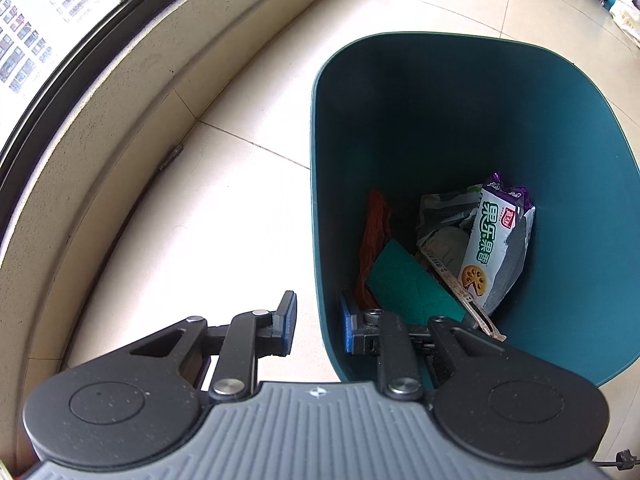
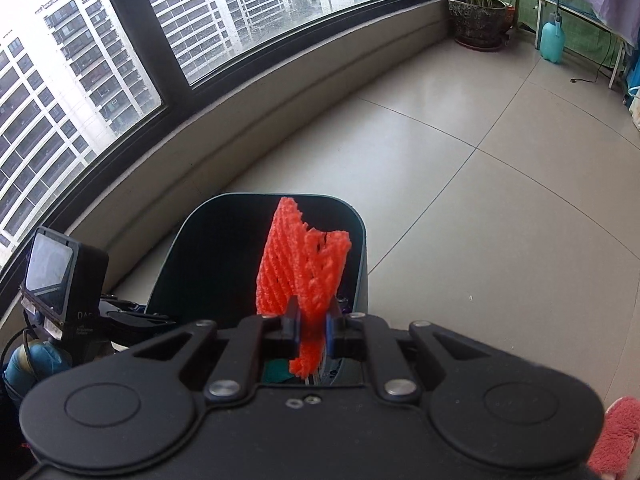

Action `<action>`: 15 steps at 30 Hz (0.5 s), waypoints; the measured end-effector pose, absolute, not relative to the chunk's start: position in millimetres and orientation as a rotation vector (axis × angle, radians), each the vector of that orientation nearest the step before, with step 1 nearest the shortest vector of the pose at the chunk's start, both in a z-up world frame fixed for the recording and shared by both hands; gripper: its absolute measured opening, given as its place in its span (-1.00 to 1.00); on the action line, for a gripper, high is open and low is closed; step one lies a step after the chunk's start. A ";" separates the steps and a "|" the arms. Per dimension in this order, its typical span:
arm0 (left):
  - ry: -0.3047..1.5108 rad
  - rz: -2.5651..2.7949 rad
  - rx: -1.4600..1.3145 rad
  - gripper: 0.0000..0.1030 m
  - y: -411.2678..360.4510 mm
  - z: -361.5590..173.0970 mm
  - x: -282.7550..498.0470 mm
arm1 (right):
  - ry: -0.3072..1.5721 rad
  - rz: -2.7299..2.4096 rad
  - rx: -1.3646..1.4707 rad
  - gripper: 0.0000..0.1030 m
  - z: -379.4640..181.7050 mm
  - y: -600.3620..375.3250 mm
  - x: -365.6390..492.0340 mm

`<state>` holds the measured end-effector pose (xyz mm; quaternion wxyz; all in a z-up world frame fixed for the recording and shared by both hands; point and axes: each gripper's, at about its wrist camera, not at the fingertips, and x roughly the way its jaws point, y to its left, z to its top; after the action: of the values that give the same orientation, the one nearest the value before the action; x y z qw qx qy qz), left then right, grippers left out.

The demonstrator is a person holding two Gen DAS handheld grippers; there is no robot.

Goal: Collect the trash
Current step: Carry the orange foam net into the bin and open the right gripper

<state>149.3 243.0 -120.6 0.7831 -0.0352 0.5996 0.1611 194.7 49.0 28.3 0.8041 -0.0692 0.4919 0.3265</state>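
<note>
While the left gripper point(image 1: 318, 326) sits clamped on the near rim of the dark teal plastic trash bin point(image 1: 520, 92), one blue pad is outside the wall at about 7 o'clock from the bin's mouth and the other is inside, so it's pinching the wall itself. Down in the bin there's a white and purple snack wrapper point(image 1: 494, 244), some crumpled grey plastic packaging point(image 1: 444, 220), a teal folded paper piece point(image 1: 400, 280) and an orange strip point(image 1: 374, 240) against the inner wall at 9 o'clock.

Over on the right wrist view, the right gripper point(image 2: 312, 330) is squeezed nearly closed on an orange foam fruit net point(image 2: 302, 272), which sticks up over the bin's open mouth, with the rim just behind it at 12 o'clock.

Room-wise, the beige tiled floor point(image 2: 500, 200) is wide open from 1 to 4 o'clock. A low curved beige wall ledge point(image 2: 280, 112) under the dark-framed windows point(image 2: 176, 40) runs close along the bin's 9 to 11 o'clock side. Way off at 1 o'clock sits a dark patterned plant pot point(image 2: 478, 20) and a light blue spray bottle point(image 2: 552, 38).
</note>
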 end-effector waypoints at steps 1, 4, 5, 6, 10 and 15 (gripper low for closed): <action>1.290 0.344 -0.073 -0.58 242.8 -119.7 148.7 | 1.050 0.708 -0.170 -0.81 25.6 63.0 194.9; 1.280 0.339 -0.068 -0.58 241.5 -119.7 148.5 | 1.060 0.744 -0.240 -0.81 12.2 96.2 196.4; 1.276 0.339 -0.066 -0.58 240.7 -119.6 147.8 | 1.066 0.751 -0.254 -0.81 8.6 101.5 196.9; 1.275 0.340 -0.062 -0.58 239.8 -119.7 147.8 | 1.078 0.756 -0.273 -0.81 2.9 111.5 197.2; 1.264 0.330 -0.038 -0.58 232.9 -120.5 147.6 | 1.121 0.765 -0.330 -0.81 -26.4 132.4 202.6; 1.261 0.311 -0.040 -0.58 231.2 -120.8 146.6 | 1.182 0.749 -0.354 -0.80 -53.1 141.3 204.0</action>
<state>146.6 231.2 -120.8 0.7963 -0.0186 0.5871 0.1446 204.0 141.2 -53.1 0.7508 -0.1622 0.5409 0.3427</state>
